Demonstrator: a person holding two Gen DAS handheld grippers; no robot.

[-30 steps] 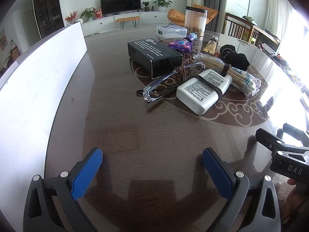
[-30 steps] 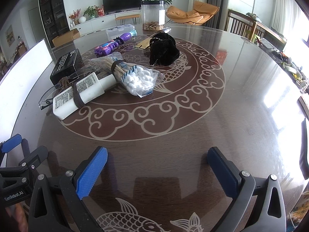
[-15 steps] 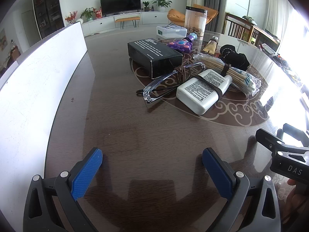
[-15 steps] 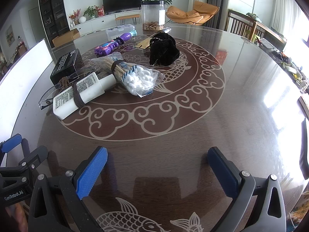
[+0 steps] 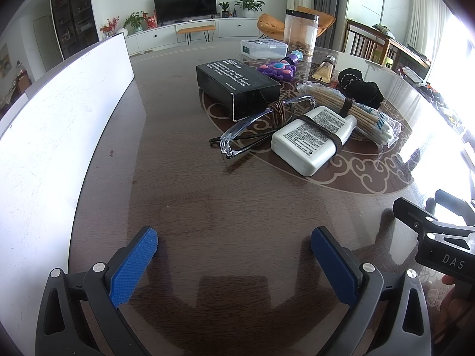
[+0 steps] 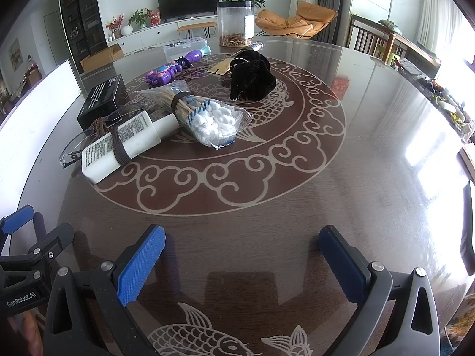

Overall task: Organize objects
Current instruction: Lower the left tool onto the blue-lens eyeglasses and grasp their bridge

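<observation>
Bottle before box; glasses left of bottle, swab bag right.

We see a round dark wood table with a glossy top and a pale scroll-and-fish medallion inlaid at its centre. Taking the white bottle as our landmark: it lies on its side at the medallion's near-left edge, a brown cord band around it. Clear glasses lie just left of it, touching. A black box sits behind the glasses. A bag of cotton swabs lies just right of the bottle. Further behind it we see a purple toy, a black cloth pouch, a clear plastic case and a tall clear jar. A white board stands along the table's left side, well apart from the bottle.
</observation>
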